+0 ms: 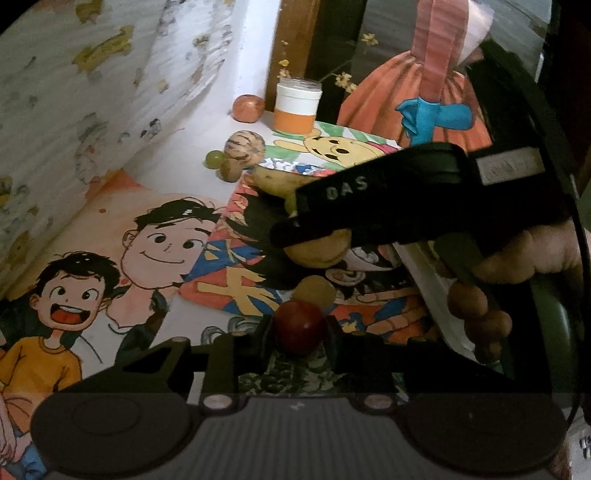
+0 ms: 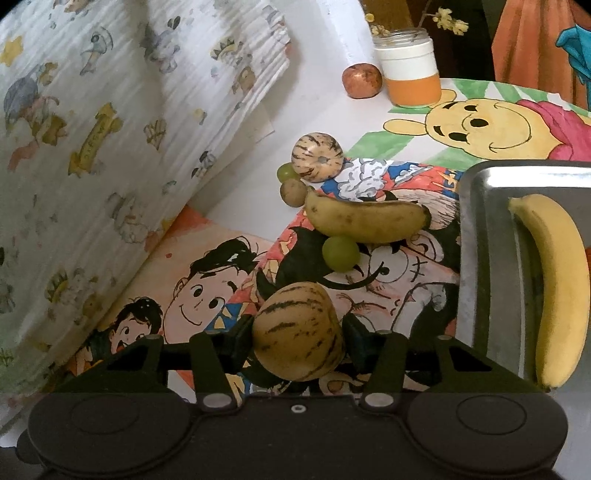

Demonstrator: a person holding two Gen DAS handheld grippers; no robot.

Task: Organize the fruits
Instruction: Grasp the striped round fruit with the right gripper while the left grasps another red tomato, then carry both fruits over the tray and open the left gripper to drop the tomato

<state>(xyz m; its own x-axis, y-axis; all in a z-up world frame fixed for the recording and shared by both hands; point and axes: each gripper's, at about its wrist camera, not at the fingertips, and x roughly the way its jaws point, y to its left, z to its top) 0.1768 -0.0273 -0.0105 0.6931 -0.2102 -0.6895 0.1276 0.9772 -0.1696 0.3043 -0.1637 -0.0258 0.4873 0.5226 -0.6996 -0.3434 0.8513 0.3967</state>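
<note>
left tongs (image 1: pixel 297 332) grip red fruit (image 1: pixel 298 326) | right tongs (image 2: pixel 298 338) grip striped melon (image 2: pixel 297 332) | grape (image 2: pixel 340 253), banana (image 2: pixel 364 221) ahead

Clear glass jar with white and orange bands (image 2: pixel 409 70) at the far edge of the table (image 2: pixel 236 206), yellow-flowered twigs (image 2: pixel 448 20) just behind it, crinkled white cartoon-print cloth (image 2: pixel 110 129) on the left, colourful cartoon drawings (image 1: pixel 110 266) under everything, orange pleated fabric (image 1: pixel 384 99) with a blue bow (image 1: pixel 432 116) at back right

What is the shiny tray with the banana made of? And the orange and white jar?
The tray looks like metal, probably stainless steel: grey, glossy, with bright reflections along its rim. The jar looks like clear glass or plastic at its see-through top; the white and orange bands below may be a label or paint.
</note>
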